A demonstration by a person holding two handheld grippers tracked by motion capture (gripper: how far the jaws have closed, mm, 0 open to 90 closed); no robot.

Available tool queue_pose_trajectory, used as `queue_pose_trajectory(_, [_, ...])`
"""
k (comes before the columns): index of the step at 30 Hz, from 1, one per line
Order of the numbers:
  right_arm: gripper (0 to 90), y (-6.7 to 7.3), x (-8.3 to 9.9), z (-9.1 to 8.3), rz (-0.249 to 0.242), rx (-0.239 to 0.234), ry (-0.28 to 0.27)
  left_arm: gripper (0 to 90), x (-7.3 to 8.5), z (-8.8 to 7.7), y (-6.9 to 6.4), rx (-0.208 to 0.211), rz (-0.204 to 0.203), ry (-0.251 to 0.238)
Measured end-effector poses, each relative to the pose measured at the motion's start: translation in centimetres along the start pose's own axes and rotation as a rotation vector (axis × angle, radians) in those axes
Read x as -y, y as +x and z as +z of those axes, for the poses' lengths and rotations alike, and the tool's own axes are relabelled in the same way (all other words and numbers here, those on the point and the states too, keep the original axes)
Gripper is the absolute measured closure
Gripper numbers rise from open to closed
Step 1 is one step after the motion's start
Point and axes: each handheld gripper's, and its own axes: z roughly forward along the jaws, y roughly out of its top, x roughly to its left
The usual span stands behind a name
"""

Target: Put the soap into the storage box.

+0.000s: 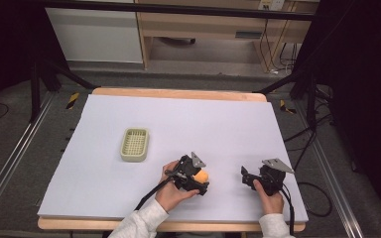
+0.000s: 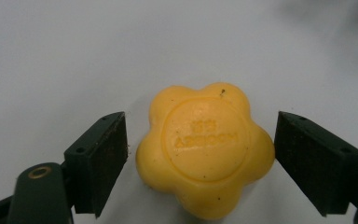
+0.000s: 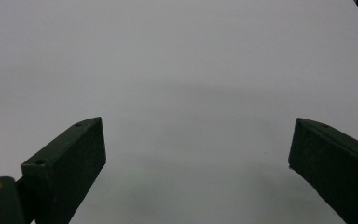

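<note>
High view: person's leaning in from the near edge of the table [image 1: 104,198], a gripper in each hand. Left gripper [image 1: 201,179] is sitting right at the yellow soap [image 1: 202,175], which is lying on the white sheet, well apart from the soap dish [image 1: 135,145] and nearer the person than it. Right gripper [image 1: 245,177] is idling on the far side of the soap from the dish, nothing near it. Dish is looking empty, tho its grid floor is too small to read properly.

Left gripper view: soap [image 2: 205,149] is lying flat betw. the two jaws, flower-shaped, stamped lettering on top that I can't make out. Jaws are standing apart w/ a slim gap each side, so nothing's being squeezed yet. Soap's near edge is cut off at the bottom.

Right gripper view: jaws are spread wide over bare sheet, holding nothing.

Progress, as I'm judging it: reach is done, grab isn't. Closing on the soap, lifting and prob. carrying it over to the dish are all left.
</note>
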Motion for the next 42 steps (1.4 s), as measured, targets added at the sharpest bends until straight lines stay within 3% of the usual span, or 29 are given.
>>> queue_pose_trajectory(16, [4.4, 0.0, 0.0, 0.0, 0.001, 0.000, 0.003, 24.3, 0.2, 0.8, -0.1, -0.005, -0.024, 0.035])
queue_pose_trajectory(22, [4.4, 0.0, 0.0, 0.0, 0.002, 0.000, 0.002, 24.2, 0.3, 1.1, -0.2, -0.010, -0.039, 0.040])
queue_pose_trajectory(36, [4.4, 0.0, 0.0, 0.0, 0.002, -0.003, 0.005, 22.9, 0.3, 1.3, -0.2, -0.018, -0.025, 0.037])
queue_pose_trajectory(42, [4.4, 0.0, 0.0, 0.0, 0.002, -0.004, 0.005, 20.3, 0.2, 1.4, -0.3, -0.011, -0.046, 0.027])
